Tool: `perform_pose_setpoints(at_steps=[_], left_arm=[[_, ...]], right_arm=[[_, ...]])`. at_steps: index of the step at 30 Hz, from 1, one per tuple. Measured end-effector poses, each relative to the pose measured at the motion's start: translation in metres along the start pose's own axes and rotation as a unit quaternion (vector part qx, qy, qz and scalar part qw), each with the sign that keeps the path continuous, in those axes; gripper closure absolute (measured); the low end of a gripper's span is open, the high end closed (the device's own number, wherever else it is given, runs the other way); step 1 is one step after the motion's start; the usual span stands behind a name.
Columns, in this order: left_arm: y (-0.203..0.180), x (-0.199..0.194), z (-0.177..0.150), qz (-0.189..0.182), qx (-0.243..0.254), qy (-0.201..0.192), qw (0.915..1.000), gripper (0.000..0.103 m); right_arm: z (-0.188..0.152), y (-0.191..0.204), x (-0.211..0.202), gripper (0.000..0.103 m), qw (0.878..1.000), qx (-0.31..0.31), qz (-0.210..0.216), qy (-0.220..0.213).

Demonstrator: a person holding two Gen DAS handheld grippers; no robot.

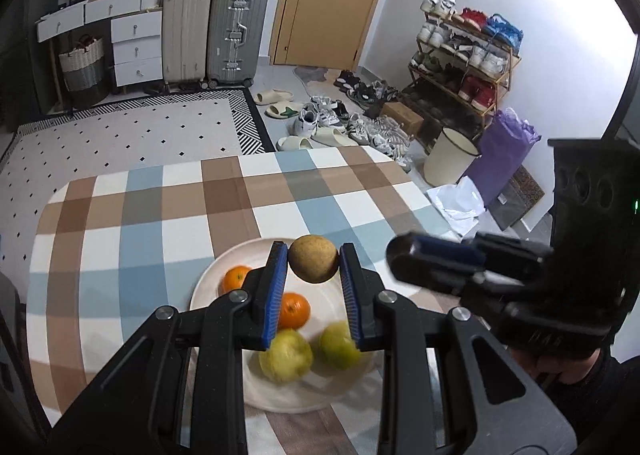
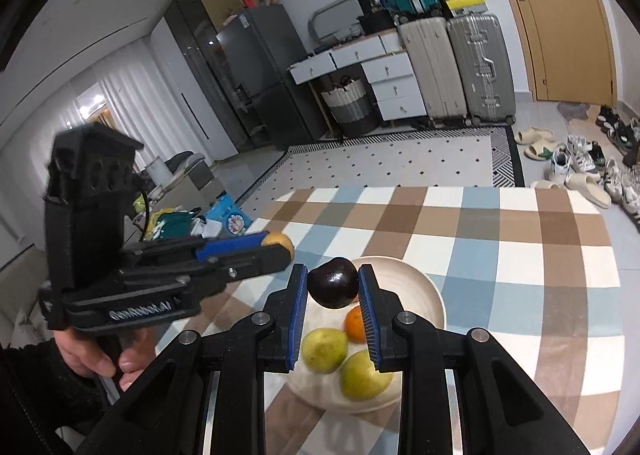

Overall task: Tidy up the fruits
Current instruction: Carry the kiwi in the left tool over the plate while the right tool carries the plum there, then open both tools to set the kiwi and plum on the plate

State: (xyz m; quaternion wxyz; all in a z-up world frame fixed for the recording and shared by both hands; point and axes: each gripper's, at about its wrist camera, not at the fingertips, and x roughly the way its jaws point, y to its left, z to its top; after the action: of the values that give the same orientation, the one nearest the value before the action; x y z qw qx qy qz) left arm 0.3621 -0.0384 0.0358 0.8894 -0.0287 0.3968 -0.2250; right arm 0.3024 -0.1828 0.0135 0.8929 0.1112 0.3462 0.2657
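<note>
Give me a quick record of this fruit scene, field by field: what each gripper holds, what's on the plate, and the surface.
left gripper: shut on brown round fruit
right gripper: shut on dark fruit
plate: two oranges, two yellow-green fruits
surface: checked tablecloth
held fruits: above the plate, not resting on it

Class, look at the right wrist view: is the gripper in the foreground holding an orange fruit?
No, the right gripper is clamped on a dark, almost black fruit; the orange lies below in the plate.
</note>
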Motion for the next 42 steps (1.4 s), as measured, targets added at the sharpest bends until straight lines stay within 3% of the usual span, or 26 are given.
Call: perform_pose_setpoints(at_steps=[5,12,22,34,42], left_arm=[[0.014,0.039,0.003,0.018,-0.012,0.019,0.9996,0.079],[0.029,0.092,-0.009,0.006,-0.025,0.056,0.9981,0.079],[0.041,0.137,-0.023,-0.013,-0.051,0.070,0.9962,0.079],[0.032,0.160,-0.025,-0.023,-0.047,0.086,0.9949,0.079],[0.029,0.147,-0.024,-0.015,-0.054,0.076,0.9955,0.079]], right_arm=[[-0.003,-0.019,0.025,0.077,1.000,0.021,-0.010,0.009],[-0.019,-0.045,0.055,0.077,0.998,0.044,-0.026,0.025],[-0.039,-0.069,0.079,0.077,0.997,0.060,-0.035,0.040],[-0.050,-0.079,0.089,0.076,0.995,0.070,-0.043,0.055],[-0.051,-0.074,0.078,0.064,0.995,0.070,-0.050,0.042]])
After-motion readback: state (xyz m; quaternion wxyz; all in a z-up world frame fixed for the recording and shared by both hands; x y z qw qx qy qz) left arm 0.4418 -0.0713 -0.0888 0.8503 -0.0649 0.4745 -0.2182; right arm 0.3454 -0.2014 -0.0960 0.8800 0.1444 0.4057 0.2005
